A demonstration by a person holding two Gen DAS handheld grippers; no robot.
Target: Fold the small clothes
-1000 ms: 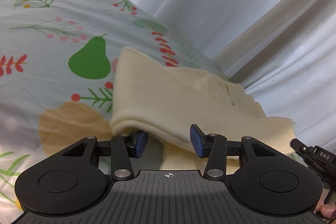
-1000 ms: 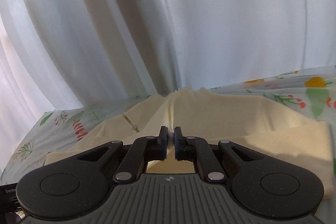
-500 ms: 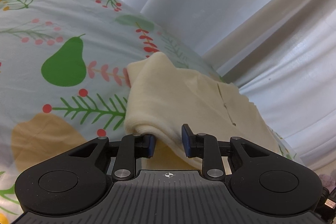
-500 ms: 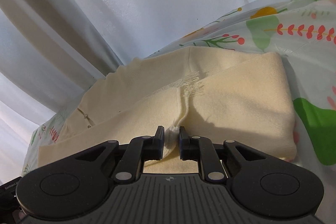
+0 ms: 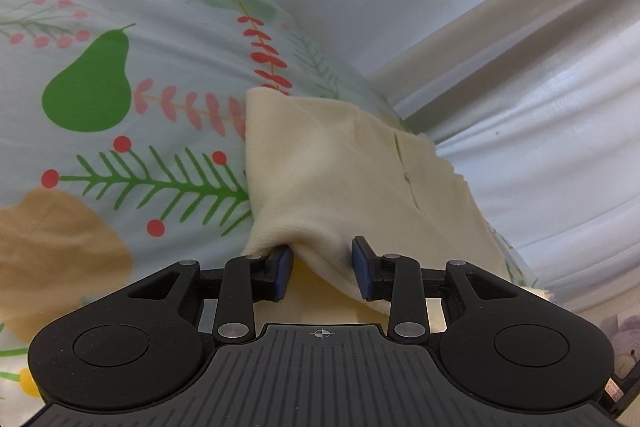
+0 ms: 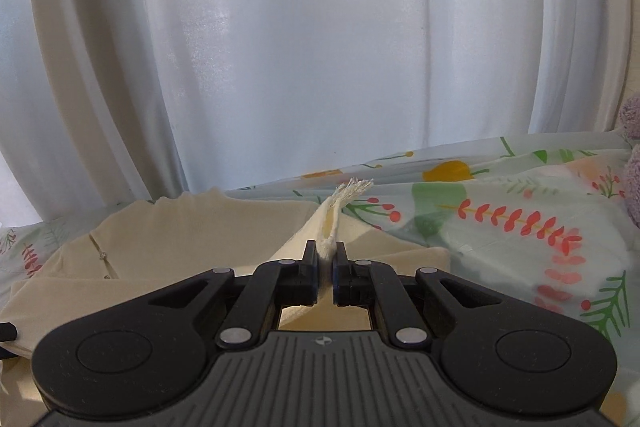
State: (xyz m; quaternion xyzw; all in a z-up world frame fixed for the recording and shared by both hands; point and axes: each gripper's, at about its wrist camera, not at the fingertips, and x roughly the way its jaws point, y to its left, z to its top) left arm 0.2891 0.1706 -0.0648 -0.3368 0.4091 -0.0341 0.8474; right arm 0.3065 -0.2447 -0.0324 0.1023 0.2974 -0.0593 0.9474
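A cream garment (image 5: 340, 163) lies folded on the fruit-print sheet (image 5: 120, 107). Its near rolled fold sags between the blue pads of my left gripper (image 5: 322, 265). The jaws are opening and the pads stand apart from the cloth on the right side. In the right wrist view the same cream garment (image 6: 180, 227) spreads to the left. My right gripper (image 6: 328, 259) is shut on a pinched ridge of it. A frayed hem (image 6: 356, 187) sticks up above the fingers.
White curtains (image 6: 320, 47) hang close behind the bed, and the same curtains (image 5: 480, 7) fill the right of the left wrist view. A purple plush toy (image 6: 632, 147) sits at the far right edge. Printed sheet (image 6: 500, 227) stretches to the right of the garment.
The right gripper has swung right, keeping its pinch, and the frayed hem now stands above its fingers. The left jaws narrowed, then widened a little around the fold.
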